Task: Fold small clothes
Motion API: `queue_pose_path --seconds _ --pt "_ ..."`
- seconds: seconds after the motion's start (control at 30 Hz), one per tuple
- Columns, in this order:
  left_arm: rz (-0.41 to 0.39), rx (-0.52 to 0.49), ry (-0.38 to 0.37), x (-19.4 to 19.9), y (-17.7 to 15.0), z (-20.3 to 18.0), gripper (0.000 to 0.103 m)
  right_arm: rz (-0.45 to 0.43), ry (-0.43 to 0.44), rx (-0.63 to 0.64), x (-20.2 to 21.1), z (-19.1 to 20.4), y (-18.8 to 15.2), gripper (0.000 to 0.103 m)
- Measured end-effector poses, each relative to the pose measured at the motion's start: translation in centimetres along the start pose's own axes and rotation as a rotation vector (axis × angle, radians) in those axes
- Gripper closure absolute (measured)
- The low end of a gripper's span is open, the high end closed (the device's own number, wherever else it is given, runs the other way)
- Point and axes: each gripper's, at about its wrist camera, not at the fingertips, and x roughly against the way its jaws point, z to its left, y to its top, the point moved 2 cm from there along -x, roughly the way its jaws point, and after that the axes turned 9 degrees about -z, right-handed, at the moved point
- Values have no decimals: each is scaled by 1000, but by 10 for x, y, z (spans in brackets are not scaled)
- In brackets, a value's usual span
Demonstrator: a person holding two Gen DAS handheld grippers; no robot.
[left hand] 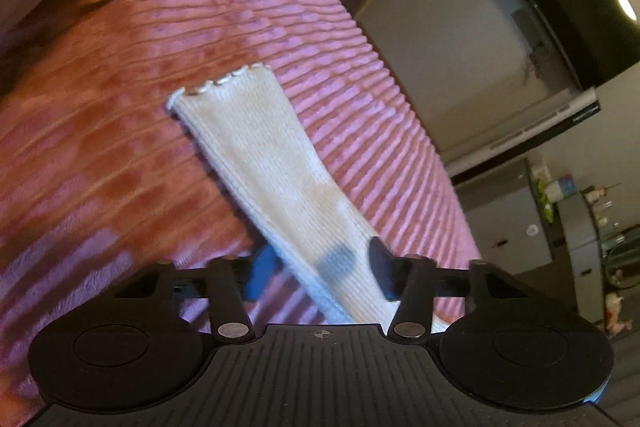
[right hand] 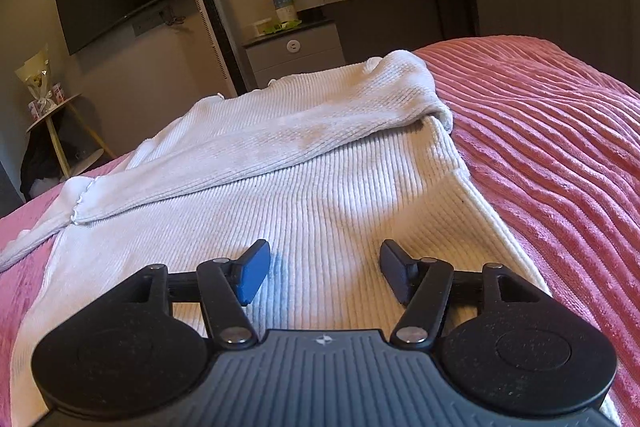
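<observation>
While the left gripper [left hand: 320, 273] stands wide around the cream ribbed-knit sleeve [left hand: 256, 151], unclamped, it may slip; the right gripper [right hand: 324, 277], parted, holds nothing above the sweater body [right hand: 320, 195].

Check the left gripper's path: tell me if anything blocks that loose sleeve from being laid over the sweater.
Nothing visible blocks it. The left gripper is open around the sleeve, which lies on the pink bedspread. The sweater carries only its other sleeve, already folded across it.
</observation>
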Motion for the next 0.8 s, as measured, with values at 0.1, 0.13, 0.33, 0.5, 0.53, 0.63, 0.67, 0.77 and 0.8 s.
queue_pose_path --seconds 0.1,0.13,0.33,0.5,0.53,0.63,0.67,0.77,0.8 --pt "14 10 47 -3 4 1 95 2 0 -2 0 0 1 42" --pt "-14 -3 34 4 4 -4 95 5 -1 -8 1 0 1 42" --pt "-173 -475 -189 72 -36 -116 95 10 12 -117 4 -8 8 42" --pt "-125 -729 -403 102 -127 -206 95 9 22 -143 5 -11 9 42" --pt "-115 -780 -429 104 -149 -218 95 9 26 -157 6 -13 9 42" --pt "-58 -924 -469 99 -224 -247 95 7 41 -201 6 -18 10 42" --pt "-26 -958 -473 95 -248 -252 95 6 46 -211 7 -19 10 42" --pt "68 -1045 -398 76 -309 -254 87 8 61 -211 6 -21 10 42" --pt "99 -1057 -363 70 -320 -251 75 9 66 -211 6 -22 10 42"
